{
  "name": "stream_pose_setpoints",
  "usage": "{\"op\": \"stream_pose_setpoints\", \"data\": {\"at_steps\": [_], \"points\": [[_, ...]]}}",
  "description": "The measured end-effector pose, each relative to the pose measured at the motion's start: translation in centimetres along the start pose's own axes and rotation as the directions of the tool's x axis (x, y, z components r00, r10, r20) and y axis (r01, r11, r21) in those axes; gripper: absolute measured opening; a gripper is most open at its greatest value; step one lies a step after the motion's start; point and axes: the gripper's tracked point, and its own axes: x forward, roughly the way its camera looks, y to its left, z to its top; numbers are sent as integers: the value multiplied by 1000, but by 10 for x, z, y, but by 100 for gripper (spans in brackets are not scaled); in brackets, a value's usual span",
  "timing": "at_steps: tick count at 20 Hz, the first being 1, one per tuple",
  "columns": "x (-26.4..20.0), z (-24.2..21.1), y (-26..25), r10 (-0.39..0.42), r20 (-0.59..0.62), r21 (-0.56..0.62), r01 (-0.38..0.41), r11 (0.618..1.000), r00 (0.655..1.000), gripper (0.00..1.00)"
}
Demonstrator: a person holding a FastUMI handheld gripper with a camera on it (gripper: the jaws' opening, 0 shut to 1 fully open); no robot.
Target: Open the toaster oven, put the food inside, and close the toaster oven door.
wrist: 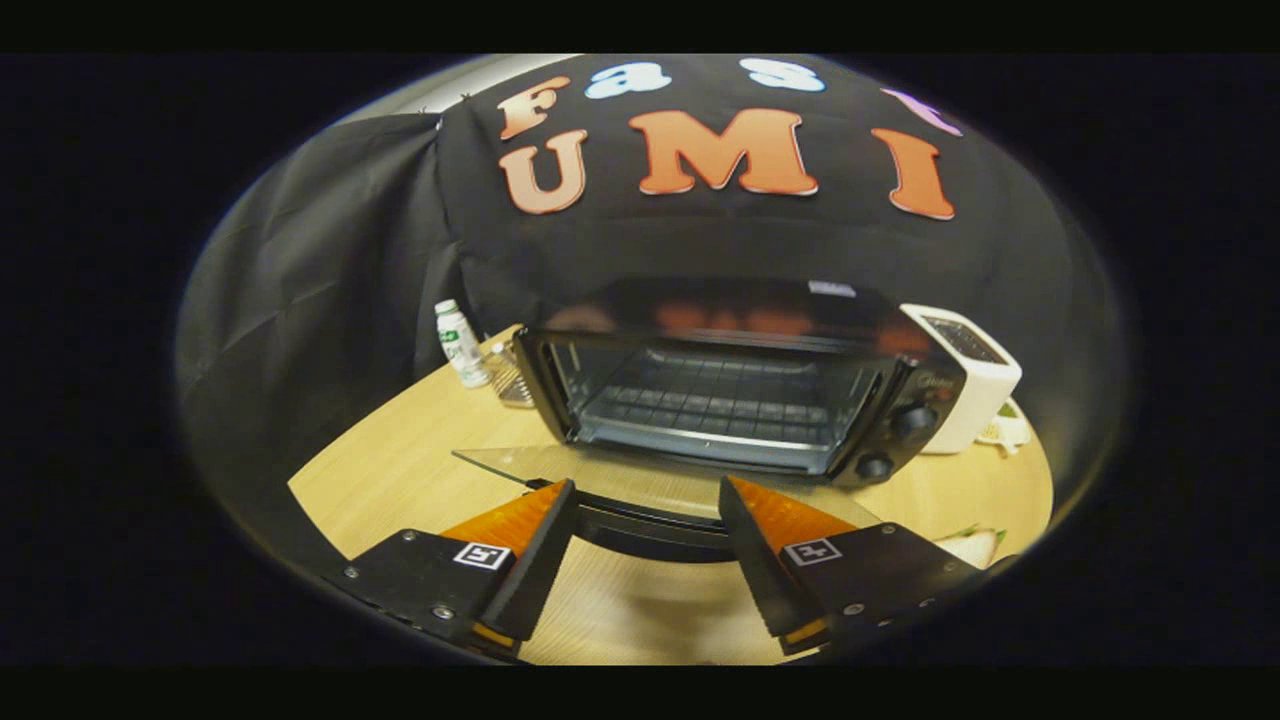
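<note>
Tongs [647, 497] spread wide above counter [400, 480], tips over handle [650, 525] of lowered glass door [620, 475]; toaster oven [730, 385] open, rack [715, 395] bare.

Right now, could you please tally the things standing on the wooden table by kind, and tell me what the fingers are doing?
Toaster ovens: 1, the black toaster oven, door folded down.
Toasters: 1, the white toaster beside it.
Bottles: 1, the small bottle.
Total: 3.
The gripper has its fingers open, the door handle between them.
</note>
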Motion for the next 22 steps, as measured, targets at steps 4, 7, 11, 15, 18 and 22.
{"op": "stream_pose_setpoints", "data": {"at_steps": [4,7,11,15,18,22], "points": [[9,-43,10,38,-108,-11,-39,999,993,84],[22,-74,7,26,-203,0,-27,1000,979,84],[32,-69,6,21,-182,30,-16,999,983,82],[15,-62,-2,35,-199,90,-18,996,979,82],[-14,-37,-24,13,-131,71,-4,997,991,82],[-51,-3,-72,-69,-43,18,70,997,997,85]]}}
